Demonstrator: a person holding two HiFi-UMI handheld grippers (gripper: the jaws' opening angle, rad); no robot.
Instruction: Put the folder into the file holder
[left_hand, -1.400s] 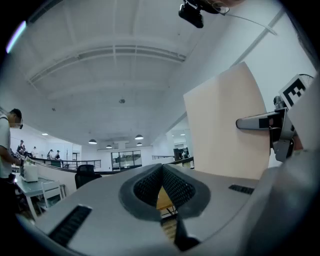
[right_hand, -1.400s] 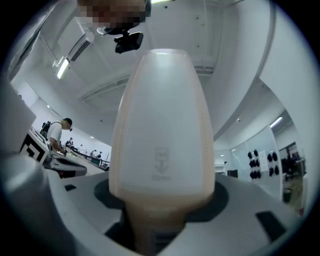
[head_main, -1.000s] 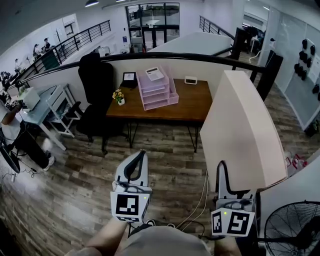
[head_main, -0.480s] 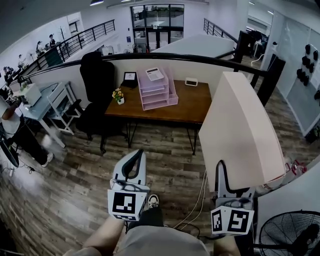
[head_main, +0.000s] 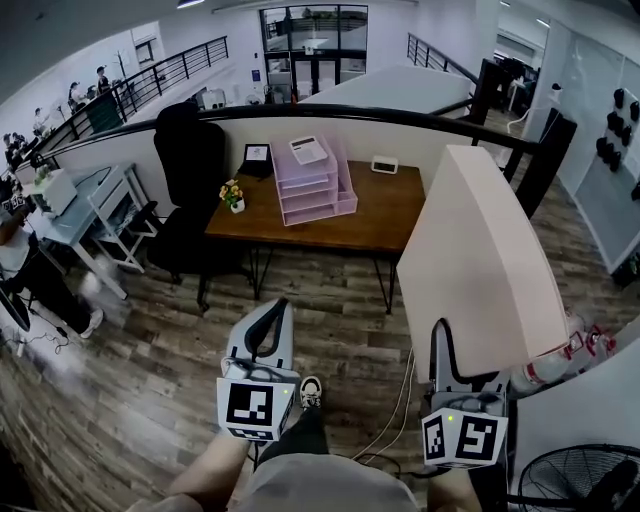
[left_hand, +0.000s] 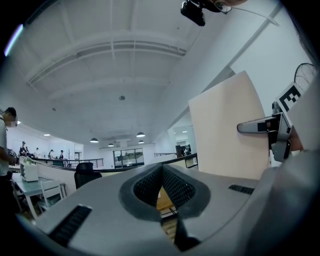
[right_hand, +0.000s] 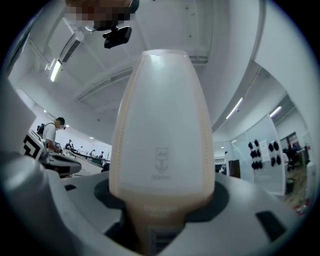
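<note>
A large pale cream folder (head_main: 480, 270) stands upright in my right gripper (head_main: 450, 345), which is shut on its lower edge. In the right gripper view the folder (right_hand: 160, 130) fills the middle, pinched between the jaws (right_hand: 159, 210). My left gripper (head_main: 278, 310) is at the lower left with its jaws together and nothing in them; its tips (left_hand: 161, 175) meet in the left gripper view, where the folder (left_hand: 225, 130) shows to the right. The pink tiered file holder (head_main: 315, 180) stands on the wooden desk (head_main: 385, 215), well ahead of both grippers.
A black office chair (head_main: 190, 150) stands left of the desk. On the desk are a small flower pot (head_main: 235, 193), a framed tablet (head_main: 258, 155) and a white device (head_main: 384, 163). Cables (head_main: 395, 410) lie on the floor; a fan (head_main: 580, 480) is at the bottom right.
Both grippers and the view have moved a little toward the desk. A shoe now shows under the left gripper. The folder stays held in the right gripper.
</note>
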